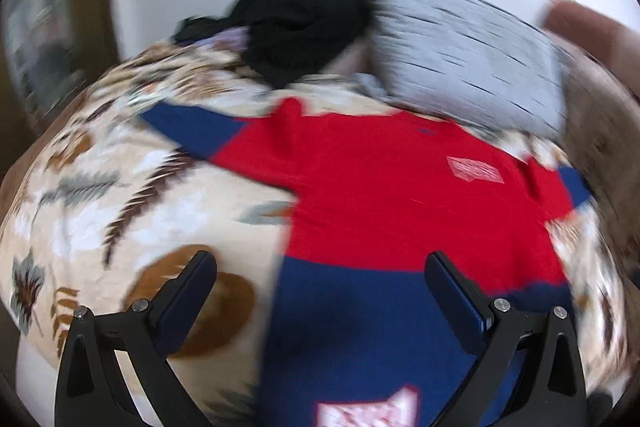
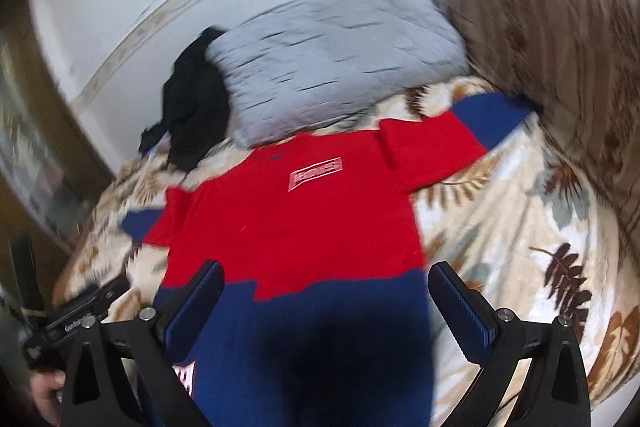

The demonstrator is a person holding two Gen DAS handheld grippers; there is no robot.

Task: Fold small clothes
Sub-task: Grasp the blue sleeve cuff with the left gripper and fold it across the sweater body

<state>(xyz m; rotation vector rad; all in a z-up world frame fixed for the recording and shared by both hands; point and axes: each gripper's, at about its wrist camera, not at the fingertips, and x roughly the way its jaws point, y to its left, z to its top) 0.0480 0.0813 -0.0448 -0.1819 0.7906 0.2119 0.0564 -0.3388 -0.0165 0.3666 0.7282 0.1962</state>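
Left wrist view: my left gripper [image 1: 320, 287] hangs wide open w/ nothing between the fingers, over the blue lower part of the red-and-blue shirt [image 1: 384, 195], which lies spread flat on the leaf-print blanket [image 1: 100, 195], sleeves out to both sides, blue cuff on each. Neck end points away from me toward the grey pillow [image 1: 460, 59]; a black garment [image 1: 304, 23] is heaped just beside the pillow, at the wall. Frame is smeared w/ motion blur, so fabric edges are hard to place exactly. Right wrist view: right gripper [image 2: 324, 295] likewise spread wide, empty, above the same blue hem area, slightly toward the shirt's right side; white logo patch on the chest is visible, right sleeve runs out toward a brown bolster-like cushion [image 2: 560, 47]. The other gripper's body shows at the lower left edge of this view, just beside the shirt. My read: fold not yet begun, both grippers are lining up on the hem or sides. Risks from here, imo: pinching the plush blanket along w/ the shirt, since both are soft & the shirt lies flush on it; grabbing only the top layer so the back drags & bunches; uneven grabs L vs R giving a skewed fold; & the far sleeve may snag the pillow or cushion as the shirt shifts.
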